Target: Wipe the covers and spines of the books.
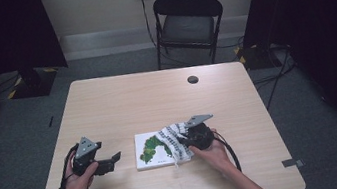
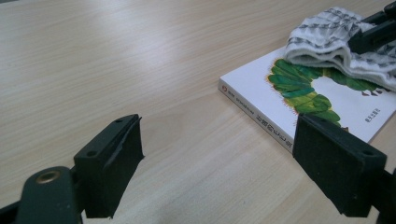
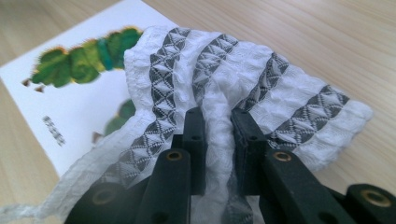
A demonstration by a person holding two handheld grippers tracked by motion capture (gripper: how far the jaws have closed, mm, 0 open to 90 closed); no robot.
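Observation:
A white cloth with grey patterned stripes lies partly over a white picture book with a green caterpillar on its cover. My right gripper is shut on the cloth; a fold of fabric is pinched between its jaws, and the book shows beyond it. My left gripper rests on the table left of the book, open, nothing between its jaws. In the left gripper view the book and the cloth lie ahead to the right of my left gripper.
The light wooden table has a dark round grommet near its far edge. A black folding chair stands behind the table. Dark curtains hang at both sides and cables run on the floor.

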